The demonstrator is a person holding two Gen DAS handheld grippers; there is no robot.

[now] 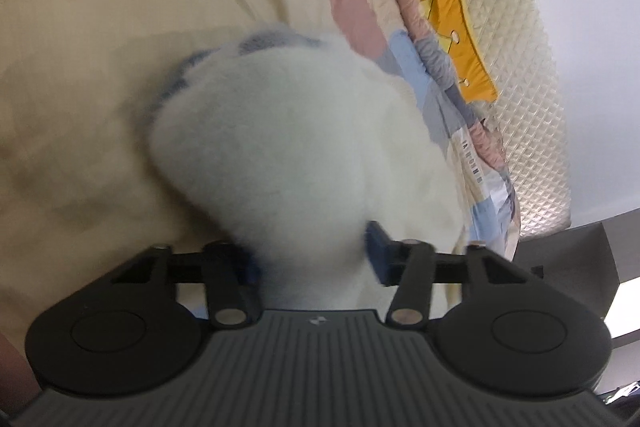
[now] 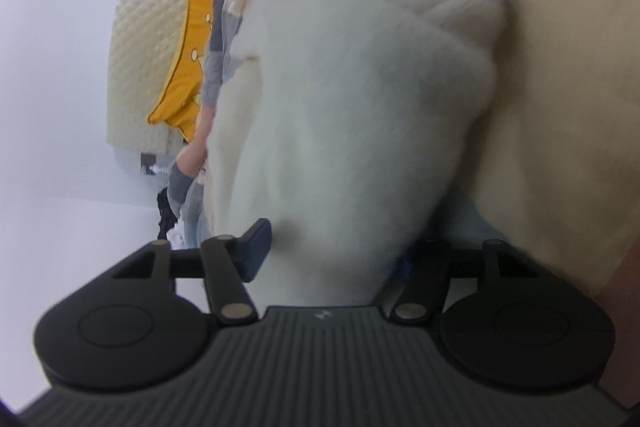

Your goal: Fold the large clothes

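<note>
garment (image 1: 296, 155): fluffy white (blue-grey trim) | sheet (image 1: 100, 27): cream | cushion (image 1: 452, 23): yellow | quilt (image 1: 356, 15): pastel patchwork

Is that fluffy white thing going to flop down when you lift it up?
Probably yes. The fluffy white garment bulges and sags around both pairs of jaws, so it looks soft and floppy, not stiff. Its fuzzy pile suggests it is light for its size. It seems unlikely to slip, since the left gripper and right gripper pinch it.

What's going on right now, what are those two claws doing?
Left gripper shut on white fleece garment. Right gripper shut on it too. Garment bunched above cream bedsheet. Nothing blocking.
</note>
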